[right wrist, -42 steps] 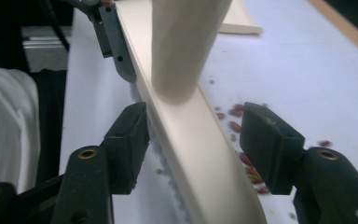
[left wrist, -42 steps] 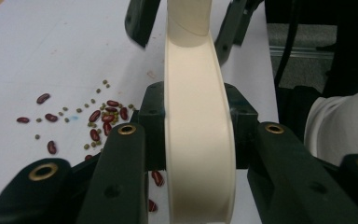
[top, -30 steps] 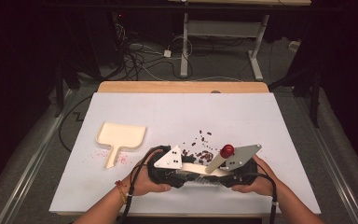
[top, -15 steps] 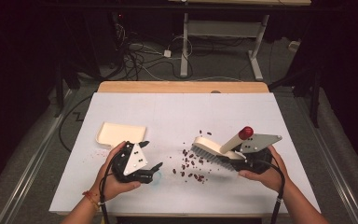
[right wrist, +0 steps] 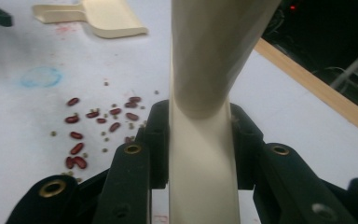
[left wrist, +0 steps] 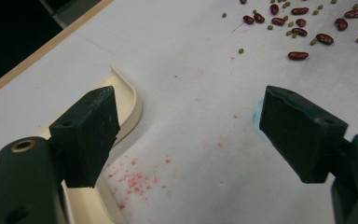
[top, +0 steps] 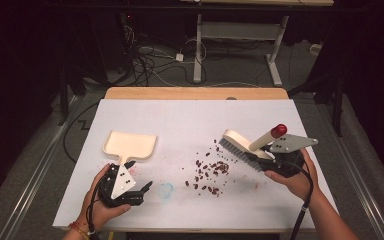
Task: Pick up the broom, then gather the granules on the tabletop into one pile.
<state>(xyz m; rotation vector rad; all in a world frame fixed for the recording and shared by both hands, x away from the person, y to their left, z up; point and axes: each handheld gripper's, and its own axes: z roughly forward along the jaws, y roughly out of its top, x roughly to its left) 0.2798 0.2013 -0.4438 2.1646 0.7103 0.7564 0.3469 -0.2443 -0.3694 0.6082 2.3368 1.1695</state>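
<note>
Two hand-held grippers over a white table.

Right gripper: jaws clamped on the handle of a cream brush; in the right gripper view the pads press the handle from both sides. Brush raised and tilted, bristle head toward the table's middle, red-capped handle end pointing up and away. Bristles just beside the scattered beans.

Left gripper: jaws spread wide, having just been opening, nothing between them. In the left gripper view bare table lies between the pads, with faint red specks on it.

Cream dustpan: flat on the table at left, handle toward the person, just beyond the left gripper; its rim sits beside one jaw, not gripped.

Red kidney beans: loose scatter with small green beans, mid-table, between dustpan and brush.

Blue ring mark: on the table surface, just beside the left gripper's tips.
</note>
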